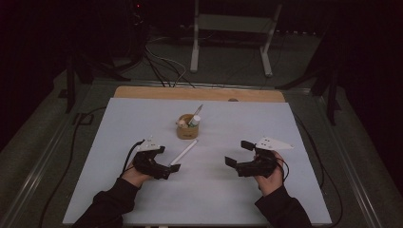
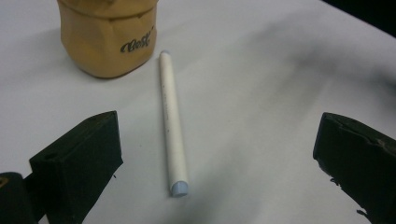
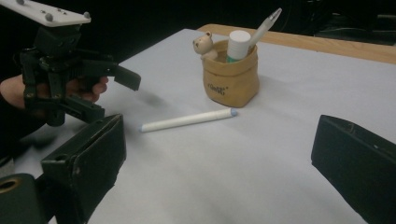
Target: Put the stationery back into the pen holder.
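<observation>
On your pale grey counter stands a small tan soft pouch-shaped holder with dark script lettering, holding a white-capped tube, a slim pen and a tiny bear figure. Just beside it lies a white stick with pale blue ends. Beyond, you see a white metal stand.

Two forearms in dark sleeves enter from six o'clock. The left hand holds a black two-jaw left gripper pointing toward two o'clock, jaws spread wide. The right hand holds a matching black right gripper pointing toward ten o'clock — jaws likewise wide apart.
</observation>
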The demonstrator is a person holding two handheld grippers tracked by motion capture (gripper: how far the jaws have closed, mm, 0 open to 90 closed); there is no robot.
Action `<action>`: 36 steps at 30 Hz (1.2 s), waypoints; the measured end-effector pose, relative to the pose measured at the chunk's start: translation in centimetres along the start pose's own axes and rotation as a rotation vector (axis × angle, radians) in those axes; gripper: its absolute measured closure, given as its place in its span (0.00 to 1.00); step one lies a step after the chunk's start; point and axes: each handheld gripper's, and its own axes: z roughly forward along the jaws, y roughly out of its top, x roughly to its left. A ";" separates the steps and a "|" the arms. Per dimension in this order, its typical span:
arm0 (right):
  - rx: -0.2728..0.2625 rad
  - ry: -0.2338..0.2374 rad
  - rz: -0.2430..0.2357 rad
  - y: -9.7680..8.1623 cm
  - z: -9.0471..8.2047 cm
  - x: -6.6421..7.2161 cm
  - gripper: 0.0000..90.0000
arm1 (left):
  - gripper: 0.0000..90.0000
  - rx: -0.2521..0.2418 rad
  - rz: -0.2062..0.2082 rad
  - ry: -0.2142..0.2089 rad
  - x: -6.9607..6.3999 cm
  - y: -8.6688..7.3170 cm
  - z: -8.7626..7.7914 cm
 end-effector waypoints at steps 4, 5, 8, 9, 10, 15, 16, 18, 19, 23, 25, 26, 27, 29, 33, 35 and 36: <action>-0.003 0.002 0.010 -0.2 0.0 -0.2 0.03 | 0.05 0.015 0.001 0.008 0.3 0.0 0.3; -0.006 0.004 0.015 -0.2 0.0 -0.2 0.03 | 0.06 0.023 0.007 0.012 0.3 0.0 0.4; -0.012 0.003 0.013 -0.2 -0.1 -0.2 0.03 | 0.08 0.043 0.015 0.025 0.4 -0.1 0.7; -0.012 0.004 0.014 -0.2 -0.2 -0.2 0.03 | 0.09 0.050 0.011 0.025 0.4 -0.2 0.9; -0.013 0.003 0.014 -0.2 -0.2 -0.2 0.03 | 0.09 0.059 0.011 0.032 0.5 -0.2 1.0; -0.013 0.004 0.013 -0.2 -0.2 -0.3 0.03 | 0.12 0.089 -0.021 0.051 0.6 -0.3 1.1; -0.014 0.005 0.013 -0.2 -0.2 -0.3 0.03 | 0.12 0.099 -0.015 0.057 0.5 -0.3 1.1; -0.014 0.005 0.013 -0.3 -0.2 -0.3 0.03 | 0.12 0.114 -0.006 0.069 0.4 -0.3 1.1; -0.014 0.005 0.014 -0.3 -0.2 -0.3 0.03 | 0.12 0.120 -0.003 0.069 0.3 -0.3 1.2; -0.012 0.005 0.016 -0.3 -0.2 -0.3 0.03 | 0.14 0.142 0.007 0.084 -0.1 -0.3 1.3; -0.013 0.006 0.014 -0.3 -0.3 -0.3 0.03 | 0.18 0.150 0.013 0.091 -0.2 -0.2 1.3; -0.014 0.007 0.014 -0.3 -0.3 -0.3 0.03 | 0.19 0.159 0.016 0.096 -0.2 -0.2 1.4; -0.015 0.007 0.014 -0.3 -0.3 -0.3 0.03 | 0.21 0.159 0.016 0.096 -0.2 -0.2 1.4; -0.014 0.007 0.016 -0.3 -0.3 -0.3 0.03 | 0.27 0.187 0.030 0.119 -0.2 -0.3 1.6; -0.015 0.009 0.016 -0.3 -0.3 -0.3 0.03 | 0.37 0.206 0.047 0.143 -0.4 -0.4 1.9; -0.016 0.009 0.017 -0.3 -0.3 -0.3 0.03 | 0.42 0.208 0.053 0.148 -0.4 -0.3 2.0; -0.016 0.009 0.016 -0.3 -0.4 -0.3 0.03 | 0.45 0.208 0.053 0.148 -0.4 -0.3 2.0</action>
